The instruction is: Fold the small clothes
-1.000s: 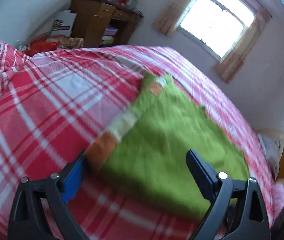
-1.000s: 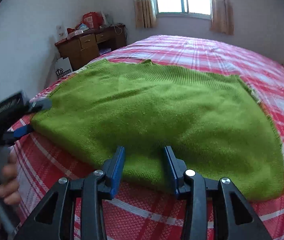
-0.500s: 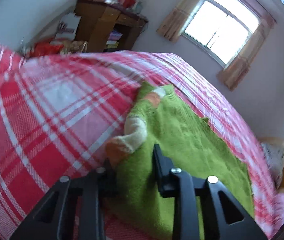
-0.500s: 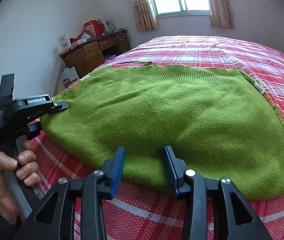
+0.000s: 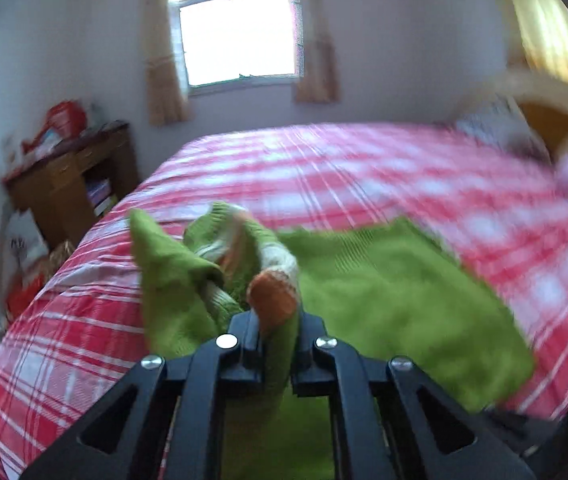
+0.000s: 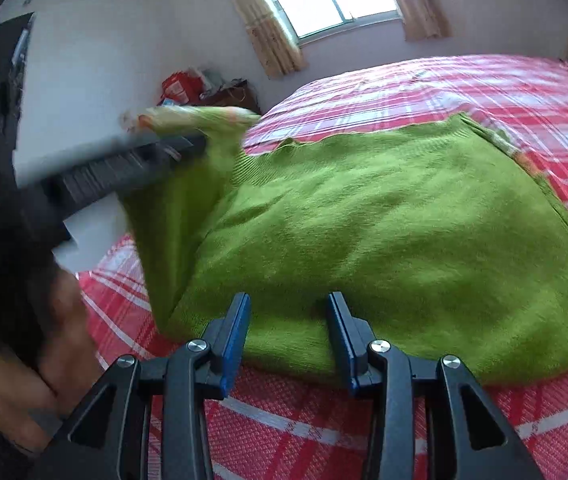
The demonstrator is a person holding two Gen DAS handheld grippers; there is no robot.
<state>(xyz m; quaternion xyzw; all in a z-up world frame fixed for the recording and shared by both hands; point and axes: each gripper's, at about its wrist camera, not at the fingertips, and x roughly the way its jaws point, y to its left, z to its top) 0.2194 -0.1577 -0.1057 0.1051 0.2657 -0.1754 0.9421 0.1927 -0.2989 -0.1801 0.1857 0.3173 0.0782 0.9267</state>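
A green knit sweater [image 6: 384, 236] lies spread on the red plaid bed [image 6: 504, 92]. My left gripper [image 5: 277, 332] is shut on its sleeve [image 5: 271, 300], whose cuff is striped orange and white, and holds it lifted above the bed. In the right wrist view the left gripper [image 6: 187, 142] shows at the upper left with the sleeve draped from it. My right gripper [image 6: 288, 320] is open, with its blue-padded fingers [image 6: 239, 320] at the sweater's near hem, holding nothing.
A wooden desk [image 5: 67, 184] with red bags stands by the wall left of the bed. A window [image 5: 239, 32] with curtains is behind. A pillow and a curved headboard [image 5: 556, 108] are at the right. The person's hand [image 6: 23, 360] is at the lower left.
My left gripper shut on the sleeve cuff, then lifted it and swung it over toward the sweater's body. My right gripper stayed open at the hem.
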